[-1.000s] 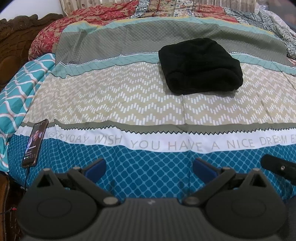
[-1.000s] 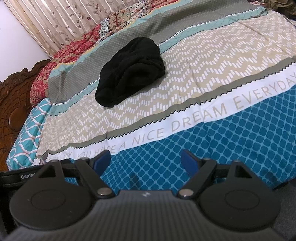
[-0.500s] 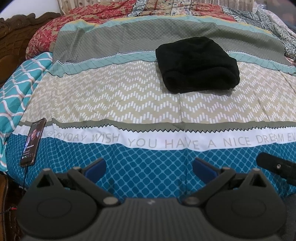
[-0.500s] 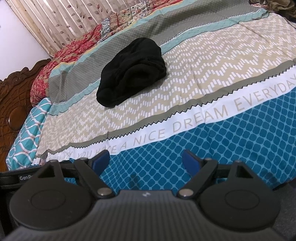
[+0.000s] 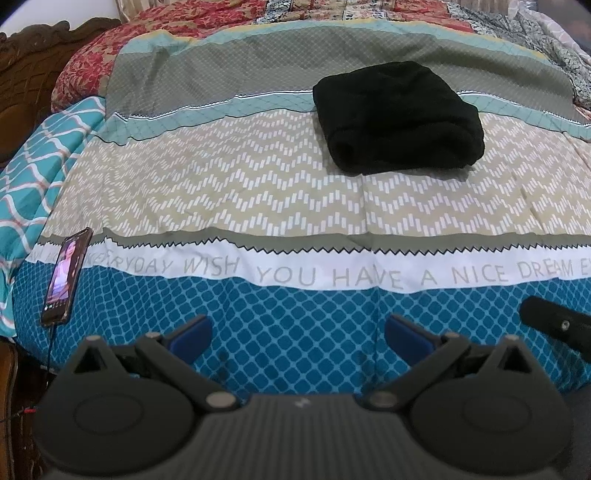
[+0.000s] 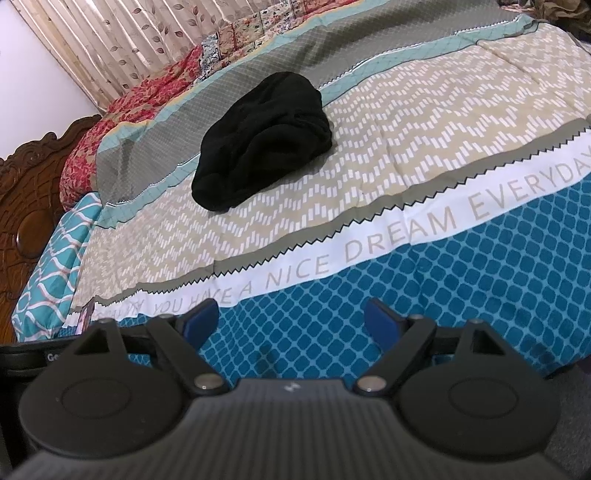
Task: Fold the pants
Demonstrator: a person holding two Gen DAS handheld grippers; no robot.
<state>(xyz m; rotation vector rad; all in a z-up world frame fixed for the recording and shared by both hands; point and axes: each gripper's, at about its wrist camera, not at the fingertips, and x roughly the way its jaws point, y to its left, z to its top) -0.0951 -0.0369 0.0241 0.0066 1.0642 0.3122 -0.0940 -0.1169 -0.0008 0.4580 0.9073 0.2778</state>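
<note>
Left gripper [image 5: 298,334]: blue fingertips [image 5: 192,332] spread wide, nothing between them, held over the near blue-lattice edge of the bedspread [image 5: 258,192]. Right gripper [image 6: 291,319]: likewise spread wide and empty, over the same blue-lattice band; its black body also shows at the right edge of the left wrist view, beside the left gripper. Neither touches cloth. Beyond both grippers runs a white band with grey lettering — "YOU HAVE A NICE DREAM" — then a grey zigzag-edged strip, then a tan chevron field. Pants [image 5: 399,118]: black, lying as a compact folded bundle on the far part of the tan field, overlapping the teal and grey stripes behind; well apart from both grippers. In the right wrist view the pants [image 6: 262,138] look rounded and lumpy, with soft creases on top. Phone [image 5: 66,277]: lit screen, lying at the left near edge of the bedspread on the white band, a cable hanging from its near end. Further out — red floral bedding [image 5: 166,33] at the head end, carved wooden bedframe [image 6: 26,192] at left, leaf-print curtain [image 6: 129,40] behind
</note>
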